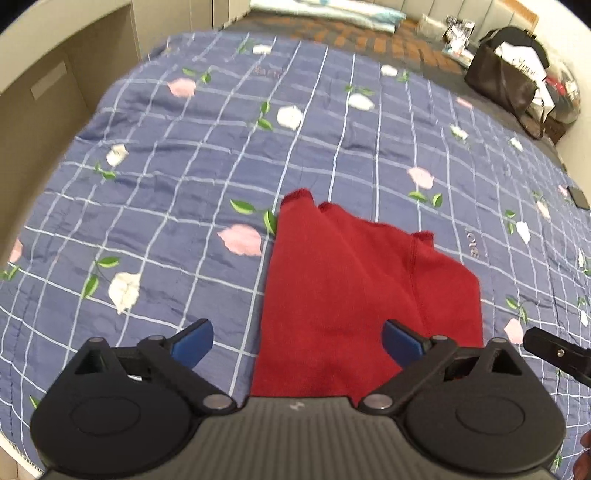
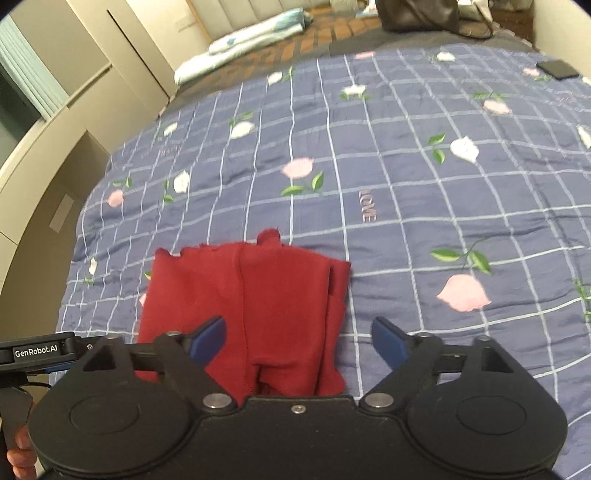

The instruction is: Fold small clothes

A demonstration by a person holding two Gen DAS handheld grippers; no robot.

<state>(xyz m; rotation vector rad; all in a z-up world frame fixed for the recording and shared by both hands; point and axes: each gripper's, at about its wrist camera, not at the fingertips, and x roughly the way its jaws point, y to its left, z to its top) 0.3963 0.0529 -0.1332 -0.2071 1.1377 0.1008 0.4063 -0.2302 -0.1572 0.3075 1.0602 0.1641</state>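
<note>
Two grippers over the bed, both with jaws spread wide, nothing held. Left gripper [image 1: 297,341] hangs above the near end of the red garment [image 1: 354,291], which lies partly folded on the blue checked floral bedspread [image 1: 184,177], running from 6 toward 12 o'clock in the left view. Right gripper [image 2: 297,341]: garment [image 2: 251,295] sits at about 11 o'clock, under its left finger. Brown bag [image 1: 506,85] at 2 o'clock at the far edge, folded bedding [image 1: 325,13] at 12, phone [image 2: 557,69] at 2 in the right view
</note>
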